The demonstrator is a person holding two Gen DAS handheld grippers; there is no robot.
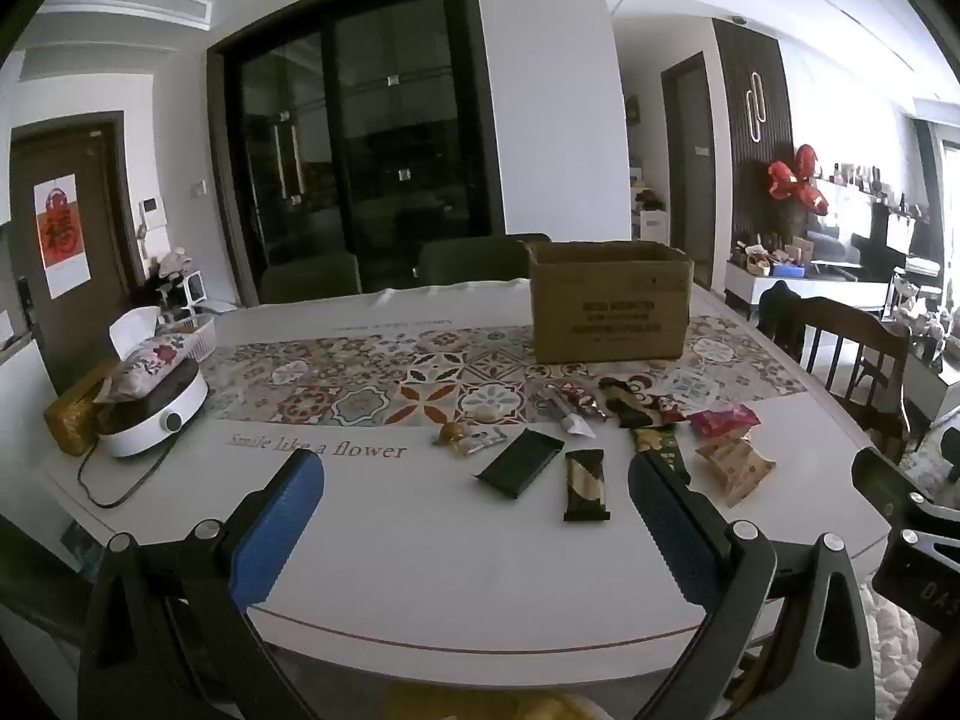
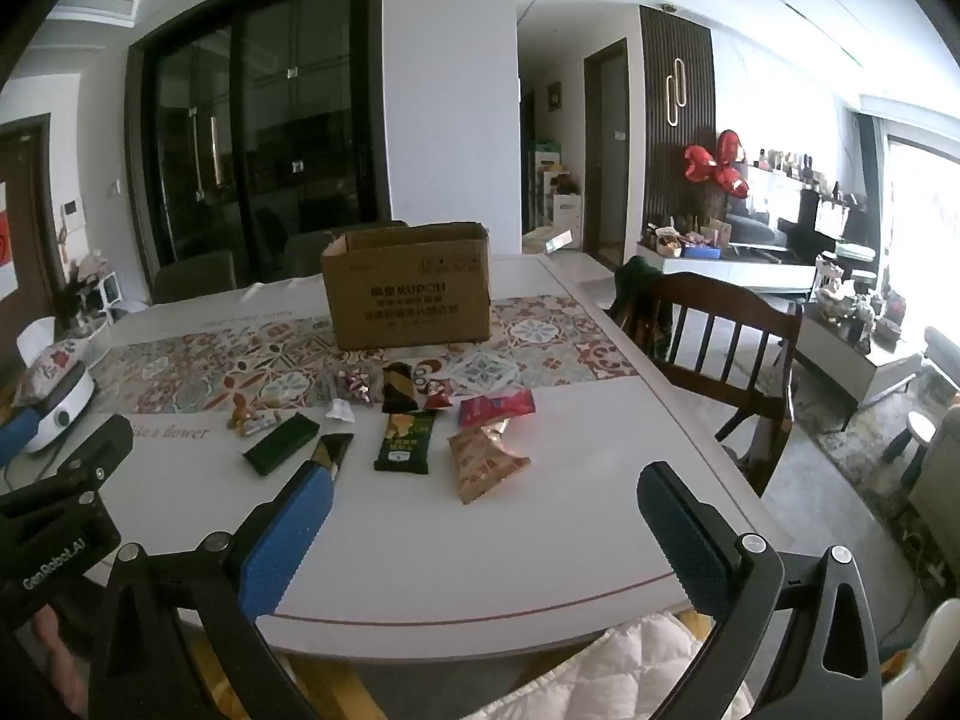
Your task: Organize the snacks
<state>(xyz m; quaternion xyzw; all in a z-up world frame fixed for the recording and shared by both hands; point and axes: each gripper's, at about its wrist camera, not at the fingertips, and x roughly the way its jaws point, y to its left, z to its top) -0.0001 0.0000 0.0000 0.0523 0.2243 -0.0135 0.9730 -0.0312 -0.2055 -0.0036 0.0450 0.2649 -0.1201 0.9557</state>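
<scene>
left gripper: jaws wide, nothing between, snacks just ahead
right gripper: wide too, empty
cardboard box: behind snacks, top open
table: bare near front edge

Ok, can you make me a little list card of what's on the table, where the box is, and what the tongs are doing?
table: white table with a patterned runner
box: open cardboard box standing on the runner, behind the snacks
snacks: loose packets in front of the box, among them a green packet, a tan bag and a red packet
left tongs: open, empty
right tongs: open, empty
snacks seen in box: none
</scene>
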